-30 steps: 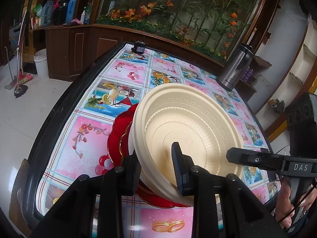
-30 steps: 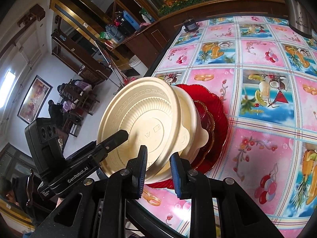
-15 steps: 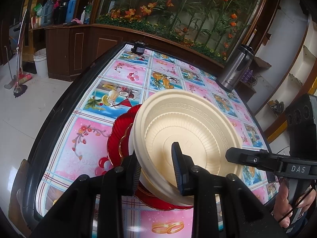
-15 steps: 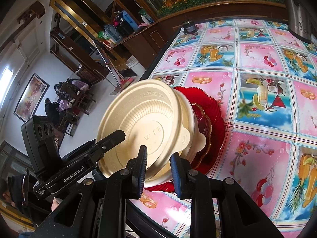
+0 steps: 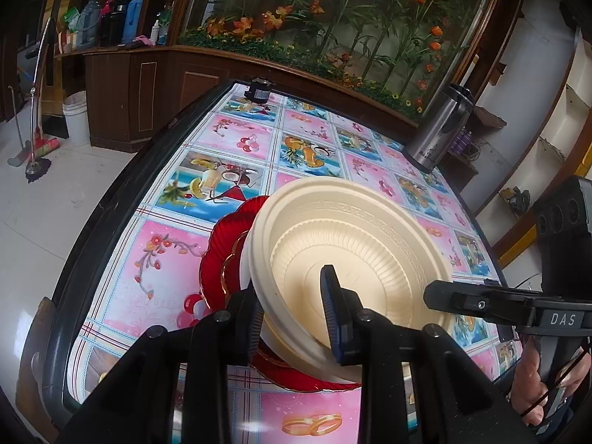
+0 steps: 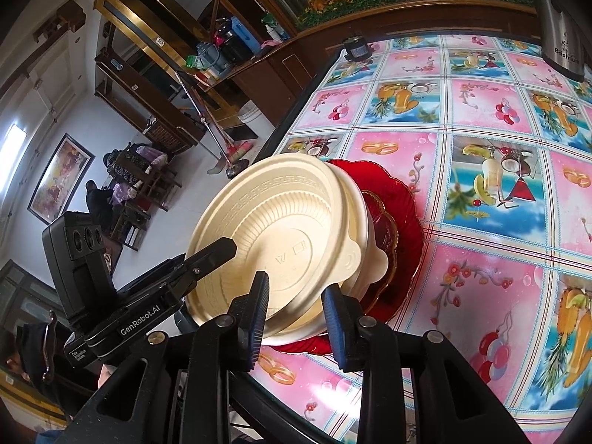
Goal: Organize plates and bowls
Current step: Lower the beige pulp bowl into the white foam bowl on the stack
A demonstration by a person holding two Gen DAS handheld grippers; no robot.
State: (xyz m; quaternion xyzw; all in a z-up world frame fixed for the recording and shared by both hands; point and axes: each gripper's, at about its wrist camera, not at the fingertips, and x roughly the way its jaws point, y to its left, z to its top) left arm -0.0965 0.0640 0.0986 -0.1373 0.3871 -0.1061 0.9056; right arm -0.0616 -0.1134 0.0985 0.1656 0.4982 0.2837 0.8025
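My left gripper (image 5: 292, 310) is clamped on the near rim of the top cream bowl (image 5: 355, 251): one finger outside the wall, the other inside the basin. No visible gap at the pads.

My right gripper (image 6: 294, 309) straddles the opposite rim of the same bowl (image 6: 273, 236). Its jaws have just been opening; rim is between them, but the right pad stands a little off the bowl wall, so that grip looks loose.

Bowl details: pale cream plastic, matte, round. Wide flat rim with an embossed key-pattern band, ribbed fluting down the inner wall, smooth flat base with faint moulded marks. It sits tilted, nested in a second cream bowl (image 6: 364, 248) of the same type, which has a small tab on its rim.

Under both: a gold-edged red glass dish (image 6: 384, 229), then a larger red scalloped glass plate (image 6: 403, 203). Whole stack sits lower centre of both views, close to the near edge of the table (image 5: 222, 137), which has a pink and blue patterned cloth.

In the left wrist view the stack is centre-right, with the right gripper's finger reaching in from the right edge. A steel flask (image 5: 436, 133) stands upper right on the table, well apart from the stack.
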